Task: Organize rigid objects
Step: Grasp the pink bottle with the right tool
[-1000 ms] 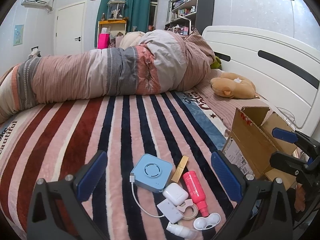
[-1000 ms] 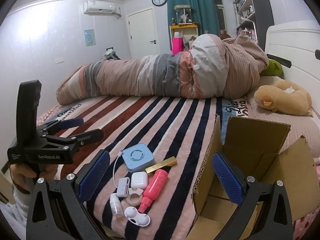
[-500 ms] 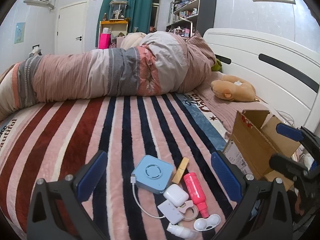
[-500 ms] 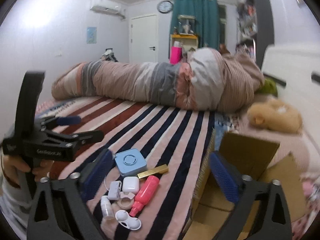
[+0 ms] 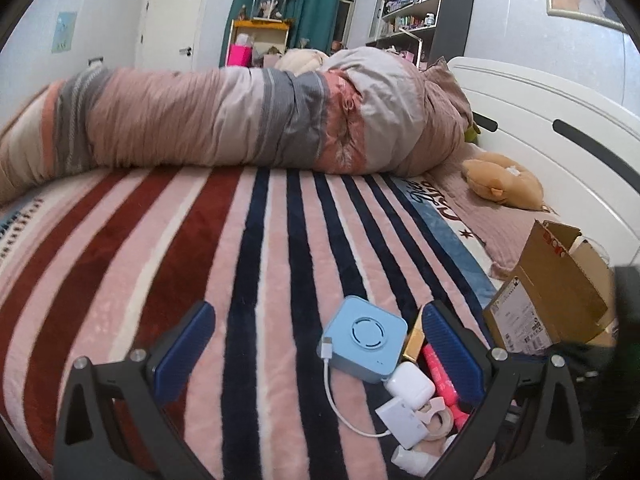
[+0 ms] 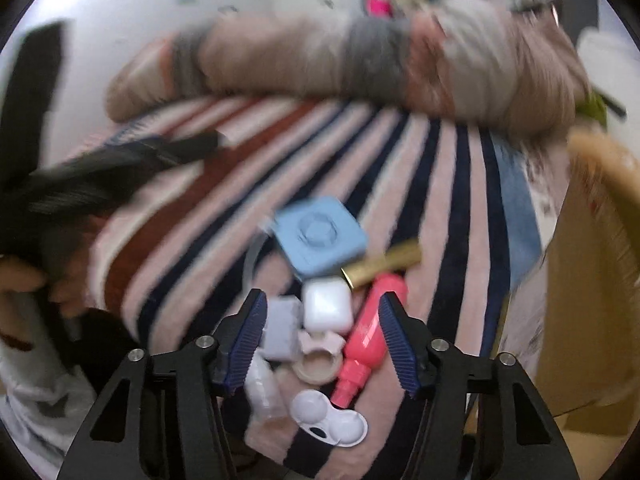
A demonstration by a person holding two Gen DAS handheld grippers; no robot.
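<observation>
Pink bottle point(image 5: 440, 376) half-hidden behind left gripper point(image 5: 316, 344).

A pink, red and navy striped blanket point(image 5: 248, 264) carries a light-blue square box point(image 5: 364, 338), pink bottle point(image 6: 370, 332) and gold bar point(image 6: 382, 266).

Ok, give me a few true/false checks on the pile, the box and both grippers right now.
1. The right gripper is open over the pile. True.
2. The pink bottle already lies in the box. False: it lies on the blanket beside the white case.
3. The left gripper holds the blue speaker. False: it is open and empty; the speaker rests on the blanket.
4. A white cable is plugged into the speaker. True.
5. The gold bar lies between the speaker and the pink bottle. True.
</observation>
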